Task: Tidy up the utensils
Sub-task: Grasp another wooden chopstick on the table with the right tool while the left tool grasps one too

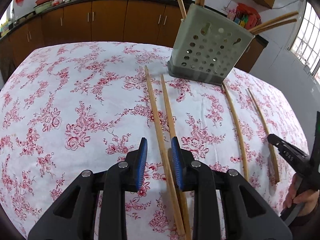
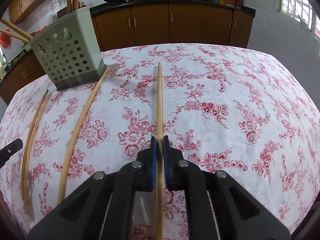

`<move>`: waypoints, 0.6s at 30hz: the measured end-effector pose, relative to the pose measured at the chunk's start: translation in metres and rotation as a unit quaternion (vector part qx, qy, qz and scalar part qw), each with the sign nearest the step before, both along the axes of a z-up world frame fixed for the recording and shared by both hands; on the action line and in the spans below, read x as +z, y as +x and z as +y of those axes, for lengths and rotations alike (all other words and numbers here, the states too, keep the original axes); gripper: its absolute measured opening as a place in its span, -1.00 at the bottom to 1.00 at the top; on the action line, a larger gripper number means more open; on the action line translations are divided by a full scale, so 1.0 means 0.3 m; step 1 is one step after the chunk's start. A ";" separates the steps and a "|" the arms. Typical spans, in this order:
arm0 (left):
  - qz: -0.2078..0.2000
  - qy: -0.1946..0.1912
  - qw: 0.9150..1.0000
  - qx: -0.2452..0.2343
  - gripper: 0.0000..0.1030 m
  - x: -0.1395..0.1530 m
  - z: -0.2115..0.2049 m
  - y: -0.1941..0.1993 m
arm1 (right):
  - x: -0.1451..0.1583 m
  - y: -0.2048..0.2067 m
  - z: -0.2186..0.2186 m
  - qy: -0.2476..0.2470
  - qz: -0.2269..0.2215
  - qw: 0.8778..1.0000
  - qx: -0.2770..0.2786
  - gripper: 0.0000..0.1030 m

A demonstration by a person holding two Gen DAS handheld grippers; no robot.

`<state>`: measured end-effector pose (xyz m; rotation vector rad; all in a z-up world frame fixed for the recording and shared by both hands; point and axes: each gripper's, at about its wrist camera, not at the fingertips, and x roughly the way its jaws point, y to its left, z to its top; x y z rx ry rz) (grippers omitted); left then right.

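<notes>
The right tongs (image 2: 160, 140) are clamped tight on one chopstick (image 2: 159, 100), its free end pointing straight ahead over the floral-clothed surface (image 2: 230, 92). Over on the other side the left tongs (image 1: 159, 143) stand parted above a pair of chopsticks (image 1: 158, 124) lying flat on the cloth, one stick running between the blue pads (image 1: 176, 156) without being pinched. The perforated grey holder (image 1: 208, 52), with several sticks already standing in it, sits ahead and to the right of the left tongs, and one more loose chopstick (image 2: 82, 120) lies between the two tongs.
</notes>
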<state>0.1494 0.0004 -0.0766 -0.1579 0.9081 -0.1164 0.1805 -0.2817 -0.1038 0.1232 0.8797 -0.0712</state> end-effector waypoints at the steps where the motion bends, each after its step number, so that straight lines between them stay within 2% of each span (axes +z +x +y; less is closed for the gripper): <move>1: 0.001 0.002 1.000 0.000 -0.52 -0.002 -0.002 0.005 | 0.000 0.000 -0.001 0.000 0.000 1.000 0.001 -0.85; 7: 0.007 0.030 1.000 0.003 -0.66 -0.021 -0.032 0.022 | -0.001 -0.002 -0.001 -0.002 0.000 1.000 0.000 -0.85; 10: 0.003 0.047 0.999 0.010 -0.84 -0.027 -0.041 0.029 | -0.002 -0.003 0.010 -0.009 0.001 1.000 0.006 -0.84; 11: 0.002 0.049 0.999 0.013 -0.84 -0.028 -0.034 0.034 | 0.000 -0.001 0.017 -0.011 0.001 1.000 0.009 -0.84; 18: 0.011 0.055 0.997 0.057 -0.84 -0.017 0.127 0.084 | 0.000 0.025 -0.009 -0.008 0.002 1.000 0.000 -0.85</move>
